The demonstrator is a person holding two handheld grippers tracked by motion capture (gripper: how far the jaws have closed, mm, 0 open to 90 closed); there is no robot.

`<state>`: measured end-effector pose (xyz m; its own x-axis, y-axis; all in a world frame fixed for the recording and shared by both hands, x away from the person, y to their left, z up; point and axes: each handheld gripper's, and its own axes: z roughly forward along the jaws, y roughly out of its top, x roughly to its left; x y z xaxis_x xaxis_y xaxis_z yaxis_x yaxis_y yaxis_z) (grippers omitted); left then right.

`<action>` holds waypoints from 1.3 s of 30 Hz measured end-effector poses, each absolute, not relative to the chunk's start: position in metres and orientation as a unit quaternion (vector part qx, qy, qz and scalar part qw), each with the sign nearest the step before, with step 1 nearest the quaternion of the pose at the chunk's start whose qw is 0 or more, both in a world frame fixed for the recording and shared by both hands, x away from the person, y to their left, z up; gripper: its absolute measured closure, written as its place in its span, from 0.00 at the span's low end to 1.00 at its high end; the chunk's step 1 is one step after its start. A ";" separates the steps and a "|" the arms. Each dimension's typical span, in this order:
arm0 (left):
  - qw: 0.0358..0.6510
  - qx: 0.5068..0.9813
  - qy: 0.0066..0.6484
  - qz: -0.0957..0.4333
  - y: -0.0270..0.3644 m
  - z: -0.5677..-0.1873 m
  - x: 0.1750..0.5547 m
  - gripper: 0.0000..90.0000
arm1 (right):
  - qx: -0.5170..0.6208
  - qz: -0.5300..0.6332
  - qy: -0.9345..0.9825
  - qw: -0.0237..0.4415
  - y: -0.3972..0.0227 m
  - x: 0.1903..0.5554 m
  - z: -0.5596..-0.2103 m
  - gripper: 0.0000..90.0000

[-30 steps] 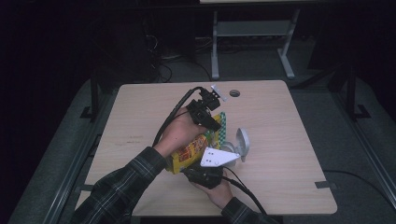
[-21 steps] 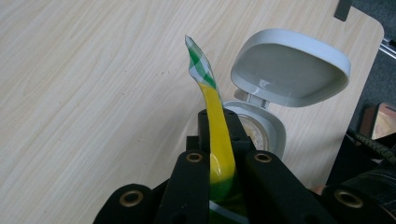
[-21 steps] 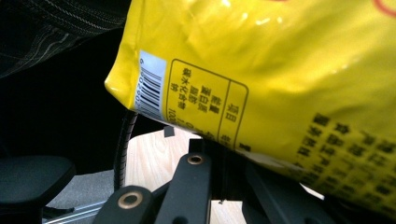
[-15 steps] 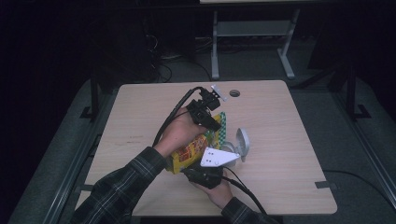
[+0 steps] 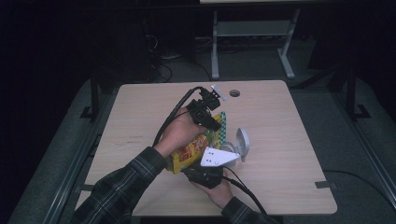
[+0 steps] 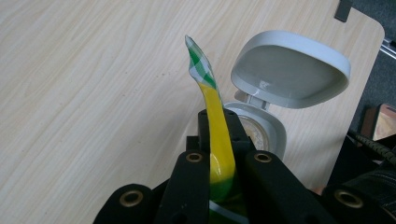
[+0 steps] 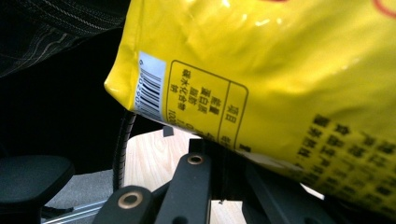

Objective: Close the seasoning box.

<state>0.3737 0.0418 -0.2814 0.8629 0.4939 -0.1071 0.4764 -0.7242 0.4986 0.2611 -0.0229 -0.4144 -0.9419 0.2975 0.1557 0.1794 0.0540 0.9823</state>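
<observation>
box (image 6: pixel 261 126): one, grey, lid up, brownish contents inside, mid-counter (image 5: pixel 289 140) | bag (image 5: pixel 194 149): one, yellow, held above counter middle beside box | left claw (image 6: pixel 219 154): clamped on bag's top strip | right claw (image 5: pixel 205 173): clamped on bag's lower edge

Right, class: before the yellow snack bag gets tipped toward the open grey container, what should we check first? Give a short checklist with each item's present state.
1. Left hand-held gripper shut on the yellow snack bag's top edge: ok.
2. Right hand-held gripper clamped on the bag's bottom: ok.
3. Grey container lid open: ok.
4. Container standing on the table: ok.
5. Bag's top torn open: cannot tell.
</observation>
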 end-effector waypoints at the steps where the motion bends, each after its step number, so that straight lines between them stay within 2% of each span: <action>1: 0.264 0.928 0.261 0.017 0.042 -0.281 0.374 1.00 | 0.164 0.668 0.725 0.045 -0.023 0.261 -0.414 1.00; 39: 0.264 0.929 0.259 0.018 0.040 -0.281 0.373 1.00 | 0.162 0.670 0.723 0.048 -0.024 0.262 -0.414 1.00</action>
